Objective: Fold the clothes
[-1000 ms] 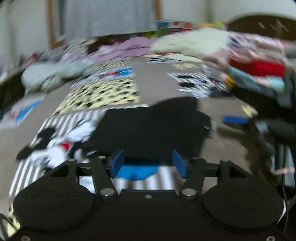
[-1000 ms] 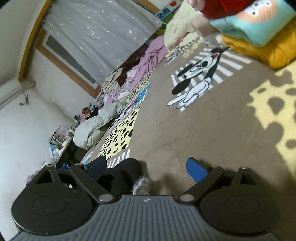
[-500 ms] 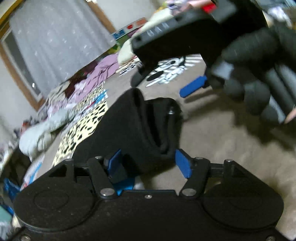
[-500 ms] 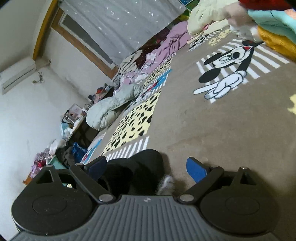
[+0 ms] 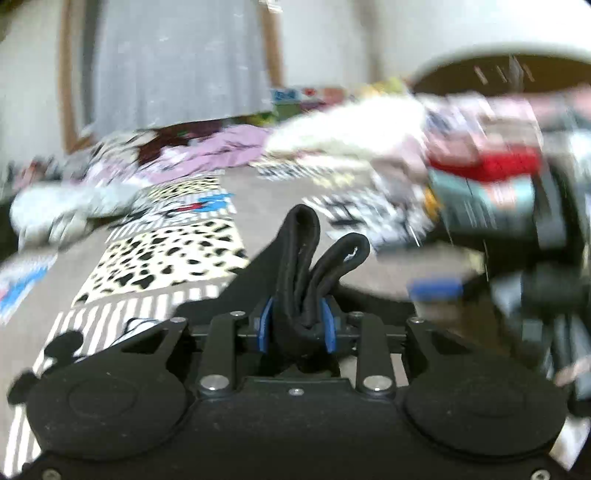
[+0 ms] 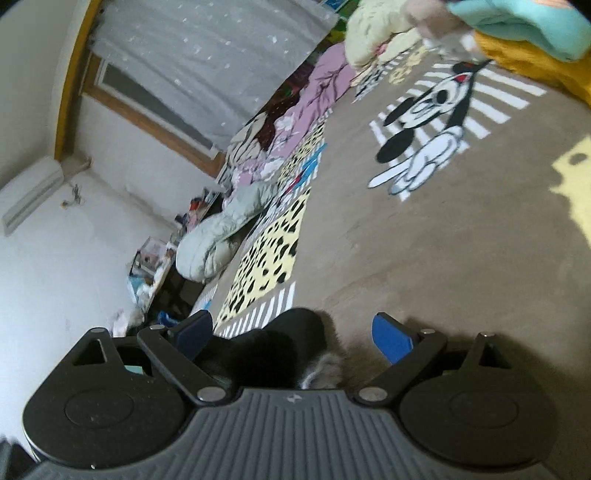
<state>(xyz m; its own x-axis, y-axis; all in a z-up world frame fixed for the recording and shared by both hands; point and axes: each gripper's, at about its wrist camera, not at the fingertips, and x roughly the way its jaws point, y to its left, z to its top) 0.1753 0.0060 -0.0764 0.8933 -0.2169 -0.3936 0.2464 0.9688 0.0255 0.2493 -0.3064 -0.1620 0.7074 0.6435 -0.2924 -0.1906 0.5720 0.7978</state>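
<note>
My left gripper [image 5: 297,325] is shut on a folded black garment [image 5: 306,254], whose thick folds stick up between the blue pads above the patterned bed cover [image 5: 166,258]. My right gripper [image 6: 291,332] is open, its blue pads wide apart. The black garment [image 6: 280,347] lies between and below its jaws, with a bit of grey fur trim [image 6: 321,369] beside it. The right gripper also shows at the right edge of the left wrist view, blurred, with a blue pad [image 5: 436,288].
A stack of folded clothes, red [image 5: 484,162], teal [image 6: 524,26] and mustard [image 6: 535,66], sits at the right. Loose clothes, pale green [image 6: 218,236] and purple [image 5: 225,151], lie along the far side by a curtained window [image 6: 229,59].
My left gripper has closed on the black garment and lifted its folds off the bed cover. The right gripper stays open and has shifted only slightly over the garment.
</note>
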